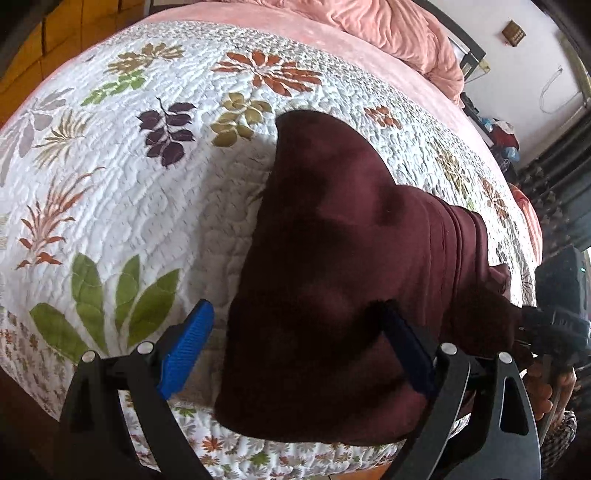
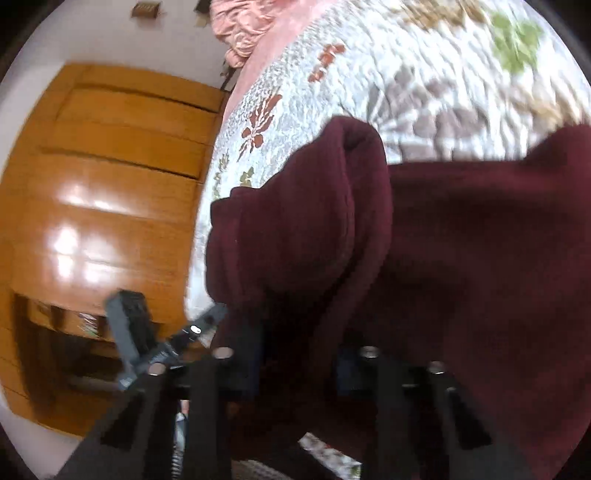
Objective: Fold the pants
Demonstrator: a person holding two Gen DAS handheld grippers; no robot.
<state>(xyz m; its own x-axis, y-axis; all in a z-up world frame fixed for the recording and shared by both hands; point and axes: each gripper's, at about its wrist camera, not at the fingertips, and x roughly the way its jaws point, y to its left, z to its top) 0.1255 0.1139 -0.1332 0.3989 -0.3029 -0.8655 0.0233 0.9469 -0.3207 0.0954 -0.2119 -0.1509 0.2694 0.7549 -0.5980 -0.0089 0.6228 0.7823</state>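
The maroon pants lie bunched on a floral quilt at the near edge of the bed. My left gripper is open, its blue fingers spread wide on either side of the near end of the pants; the right finger sinks into the cloth. In the right wrist view the pants hang in folds, lifted off the quilt. My right gripper is shut on a gathered bunch of the cloth, which hides its fingertips. The right gripper also shows at the left view's right edge.
A pink blanket is heaped at the far end of the bed. A wooden wardrobe stands left of the bed in the right wrist view. The left gripper's body shows low in that view.
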